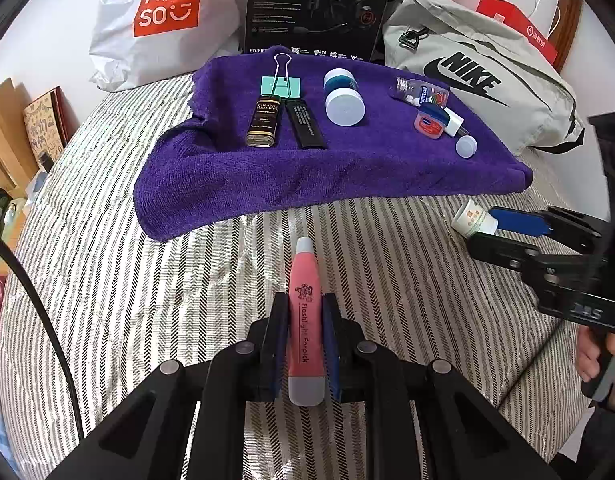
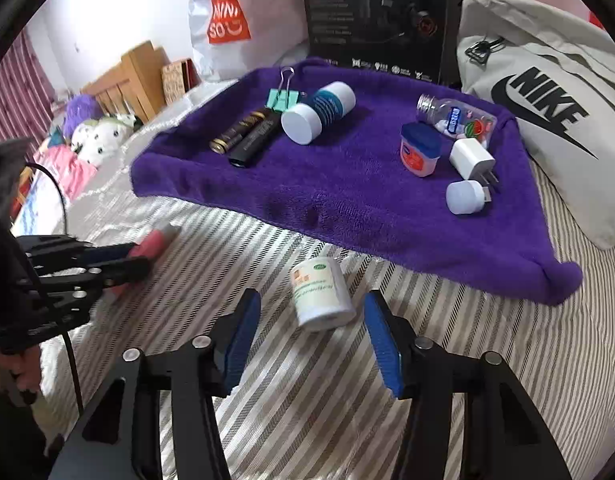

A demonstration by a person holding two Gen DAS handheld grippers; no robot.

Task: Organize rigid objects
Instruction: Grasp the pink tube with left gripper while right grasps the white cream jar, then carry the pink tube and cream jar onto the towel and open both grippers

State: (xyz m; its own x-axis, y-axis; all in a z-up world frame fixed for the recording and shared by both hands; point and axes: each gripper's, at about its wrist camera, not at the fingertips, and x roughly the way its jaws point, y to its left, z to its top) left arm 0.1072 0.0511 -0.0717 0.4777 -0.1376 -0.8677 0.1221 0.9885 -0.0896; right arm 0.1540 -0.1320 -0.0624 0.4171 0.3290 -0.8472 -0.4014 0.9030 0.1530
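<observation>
Purple towel (image 1: 267, 176) on the striped bed served as the sorting mat, likely why left gripper (image 1: 305, 320) pinched the pink flashlight earpick (image 1: 305, 320) lengthwise just short of it, while right gripper (image 2: 311, 320) sat spread around the white bottle (image 2: 321, 298), not yet gripping.

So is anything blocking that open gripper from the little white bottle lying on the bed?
Nothing visible. The white bottle lies on bare striped bedding, just ahead of the open right gripper and roughly centred between its fingers. The purple towel lies beyond it.
</observation>
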